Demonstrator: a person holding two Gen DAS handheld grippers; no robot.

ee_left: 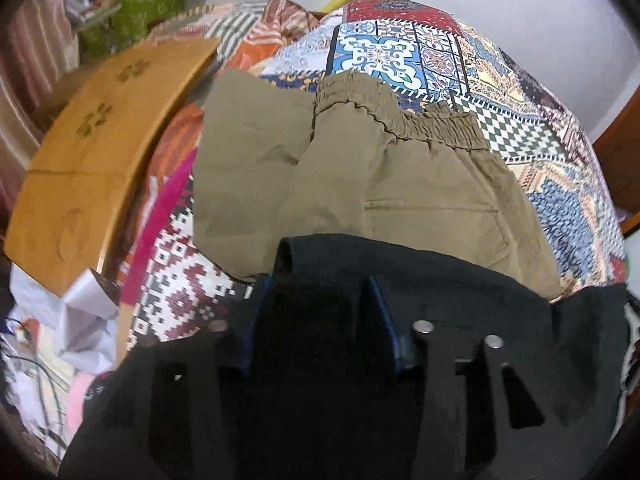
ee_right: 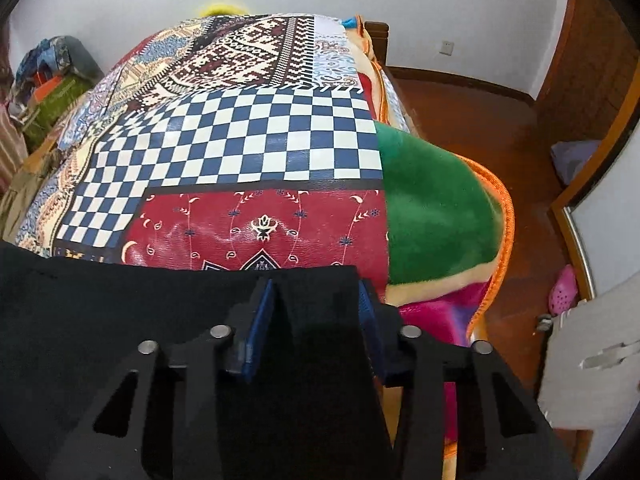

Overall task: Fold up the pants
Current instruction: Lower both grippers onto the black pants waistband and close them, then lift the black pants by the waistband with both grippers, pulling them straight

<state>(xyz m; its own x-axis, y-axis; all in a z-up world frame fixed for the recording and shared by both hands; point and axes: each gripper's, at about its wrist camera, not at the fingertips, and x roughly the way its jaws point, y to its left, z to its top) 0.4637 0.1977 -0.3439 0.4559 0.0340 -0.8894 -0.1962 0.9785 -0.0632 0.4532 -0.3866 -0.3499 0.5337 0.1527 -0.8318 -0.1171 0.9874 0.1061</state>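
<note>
Left hand-held gripper [ee_left: 316, 280]: clamped on a thick bunch of black cloth, presumably the black pants [ee_left: 460, 280] to be folded. Right hand-held gripper [ee_right: 316, 282]: likewise filled with the same black cloth, holding it. Cloth stretched between the two, hanging low over the near edge of the bed and its patchwork bedspread [ee_right: 240, 140].

Likely troubles from here:
- Slipping out of one grip if pulled too taut, since only a bunched edge seems pinched and not a flat hem.
- Folding crooked, with one side carried further forward than the other.
- Landing on the khaki pants [ee_left: 360, 184] lying just ahead of the left side, elastic waistband away from the camera; dragging or rumpling them probable if laid down there.
- Sliding off the right side of the bed, near the green blanket [ee_right: 432, 200] that droops over the edge toward the wooden floor [ee_right: 460, 104].

Further out: a wooden board [ee_left: 100, 140] along the left of the bed, white plastic bags [ee_left: 80, 320] below it, a pink slipper [ee_right: 564, 292] on the floor. Free space for laying down: the checkered and red patches ahead of the right side.
</note>
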